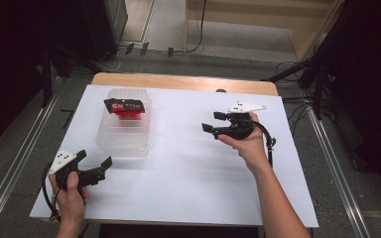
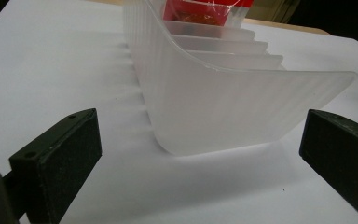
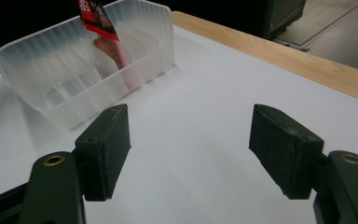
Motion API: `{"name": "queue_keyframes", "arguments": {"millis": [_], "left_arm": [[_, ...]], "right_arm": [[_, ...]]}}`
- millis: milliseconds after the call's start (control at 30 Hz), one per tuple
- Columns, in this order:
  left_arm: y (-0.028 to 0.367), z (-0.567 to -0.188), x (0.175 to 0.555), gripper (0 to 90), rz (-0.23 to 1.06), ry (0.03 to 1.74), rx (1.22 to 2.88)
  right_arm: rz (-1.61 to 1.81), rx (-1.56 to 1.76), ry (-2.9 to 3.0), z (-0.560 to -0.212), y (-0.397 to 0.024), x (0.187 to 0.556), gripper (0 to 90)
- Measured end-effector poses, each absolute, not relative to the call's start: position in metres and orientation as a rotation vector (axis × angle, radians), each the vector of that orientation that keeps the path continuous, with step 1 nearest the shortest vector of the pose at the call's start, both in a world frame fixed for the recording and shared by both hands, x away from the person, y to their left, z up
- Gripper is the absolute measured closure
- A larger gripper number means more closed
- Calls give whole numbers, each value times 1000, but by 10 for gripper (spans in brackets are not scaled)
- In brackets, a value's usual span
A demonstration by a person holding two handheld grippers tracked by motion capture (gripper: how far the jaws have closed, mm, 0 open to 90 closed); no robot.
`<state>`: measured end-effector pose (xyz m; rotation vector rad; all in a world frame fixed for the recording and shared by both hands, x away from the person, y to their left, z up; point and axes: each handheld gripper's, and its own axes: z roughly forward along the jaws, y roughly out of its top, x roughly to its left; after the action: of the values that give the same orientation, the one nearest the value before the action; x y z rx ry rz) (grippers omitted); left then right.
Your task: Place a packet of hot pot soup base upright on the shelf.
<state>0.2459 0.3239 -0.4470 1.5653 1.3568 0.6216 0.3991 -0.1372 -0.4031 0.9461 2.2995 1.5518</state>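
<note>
So the white table [image 1: 188,168] is mostly bare, and the big thing on it is the clear ribbed plastic bin [image 1: 124,130] sitting toward the far left, with dividers inside making slots. My left gripper [image 1: 95,166] is down at the near left corner, jaws spread wide with nothing between them, pointed right at the bin's near end wall, which sits just ahead of the pads in the left gripper view. My right gripper [image 1: 214,122] hovers over on the right, well apart from the bin, also wide open and empty. Smallest bit: a red and black packet [image 1: 124,107] propped upright in a far slot, its top sticking out above the rim. I'd guess the bin is light, thin-walled and kinda slick and flexy, so I'd pinch a wall at a corner, not mid-span. The packet looks crinkly and light; grab the exposed top edge.
</note>
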Motion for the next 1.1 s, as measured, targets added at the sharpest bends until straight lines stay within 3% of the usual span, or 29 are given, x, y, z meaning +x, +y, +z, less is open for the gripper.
{"name": "queue_keyframes", "arguments": {"millis": [1100], "left_arm": [[321, -448, 244, 0, 646, 1335, 1583]], "right_arm": [[1547, 1082, 2178, -437, -221, 335, 255]]}}
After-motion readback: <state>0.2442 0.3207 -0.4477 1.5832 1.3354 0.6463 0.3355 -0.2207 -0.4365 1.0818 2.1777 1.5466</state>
